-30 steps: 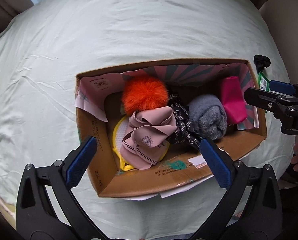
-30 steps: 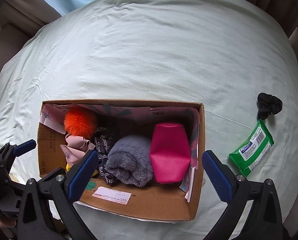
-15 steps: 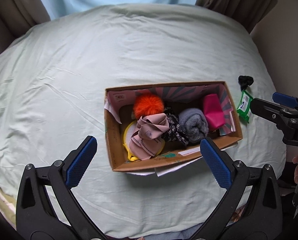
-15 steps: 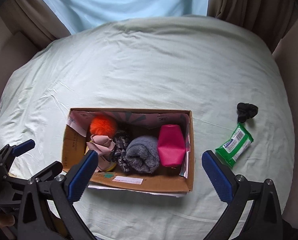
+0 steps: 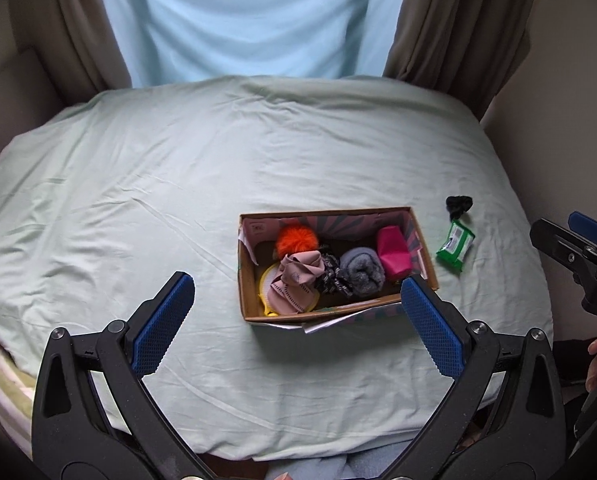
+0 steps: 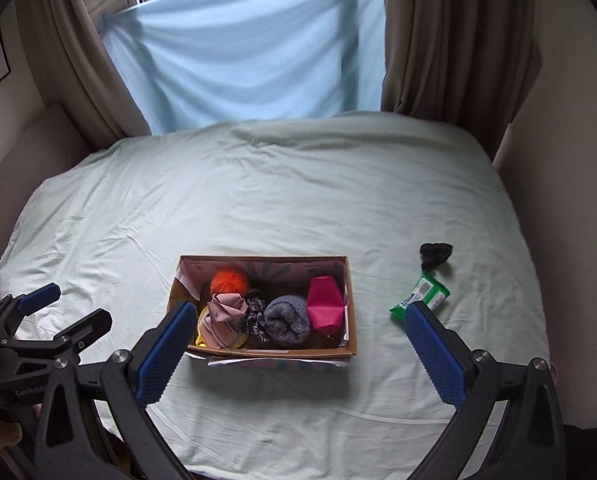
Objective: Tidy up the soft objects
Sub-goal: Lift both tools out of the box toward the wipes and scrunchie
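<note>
Outside the cardboard box (image 6: 350,312), on the bed (image 6: 258,184), lie a black scrunchie (image 6: 435,255) and green wipes pack (image 6: 420,298) — both light, the scrunchie limp, best pinched mid-bunch. Left gripper (image 5: 298,320) and right gripper (image 6: 298,344): jaws spread, empty.

One cardboard box (image 6: 350,320) holding perhaps six soft items, one wipes pack (image 6: 422,296), one black scrunchie (image 6: 435,255).

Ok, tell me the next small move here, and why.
Probably bring the open right claw down over the black fabric scrunchie: it lies loose on the pale green bedsheet, outside the brown cardboard box, on that claw's side.
</note>
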Available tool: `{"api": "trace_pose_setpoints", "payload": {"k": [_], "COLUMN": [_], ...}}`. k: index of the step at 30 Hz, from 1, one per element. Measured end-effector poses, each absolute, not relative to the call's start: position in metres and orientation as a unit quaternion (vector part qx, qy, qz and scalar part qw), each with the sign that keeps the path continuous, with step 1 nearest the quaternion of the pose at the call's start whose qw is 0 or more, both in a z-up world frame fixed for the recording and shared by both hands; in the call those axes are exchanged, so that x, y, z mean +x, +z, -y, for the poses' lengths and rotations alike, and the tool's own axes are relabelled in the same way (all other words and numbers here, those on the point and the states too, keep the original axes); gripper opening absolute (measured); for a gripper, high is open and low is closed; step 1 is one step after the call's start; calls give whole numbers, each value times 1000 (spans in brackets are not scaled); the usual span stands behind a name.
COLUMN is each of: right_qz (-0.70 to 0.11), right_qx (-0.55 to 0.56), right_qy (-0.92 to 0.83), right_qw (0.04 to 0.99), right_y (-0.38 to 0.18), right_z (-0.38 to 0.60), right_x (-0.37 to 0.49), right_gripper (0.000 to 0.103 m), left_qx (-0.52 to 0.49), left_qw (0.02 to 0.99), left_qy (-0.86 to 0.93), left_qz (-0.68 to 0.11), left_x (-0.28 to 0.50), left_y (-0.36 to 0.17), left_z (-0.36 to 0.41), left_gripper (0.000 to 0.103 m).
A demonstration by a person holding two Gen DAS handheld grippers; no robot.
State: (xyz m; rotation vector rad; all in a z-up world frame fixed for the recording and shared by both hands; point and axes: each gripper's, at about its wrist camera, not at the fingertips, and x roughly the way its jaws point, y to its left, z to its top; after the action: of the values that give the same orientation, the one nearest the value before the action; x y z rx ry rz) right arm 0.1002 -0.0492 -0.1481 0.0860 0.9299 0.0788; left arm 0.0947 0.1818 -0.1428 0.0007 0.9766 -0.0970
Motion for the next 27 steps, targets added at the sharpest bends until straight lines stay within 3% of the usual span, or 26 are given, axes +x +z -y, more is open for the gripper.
{"api": "trace_pose_setpoints", "payload": {"k": [14,27], "right_qz": [-386,-381], "right_qx": [54,44], "right_qy": [-23,10], "right_qw": [921,924], "right_y": [-104,-122], "right_z": [121,245], "right_x": [40,80], "right_gripper": [103,103], "left_qx": [31,25], "left_qw": [901,901], "left_qy": [-78,-96], "left_qz": [-425,-422], "left_x": [72,103], "left_y": [-108,-131], "left_z": [-109,45], "left_gripper": [103,103]}}
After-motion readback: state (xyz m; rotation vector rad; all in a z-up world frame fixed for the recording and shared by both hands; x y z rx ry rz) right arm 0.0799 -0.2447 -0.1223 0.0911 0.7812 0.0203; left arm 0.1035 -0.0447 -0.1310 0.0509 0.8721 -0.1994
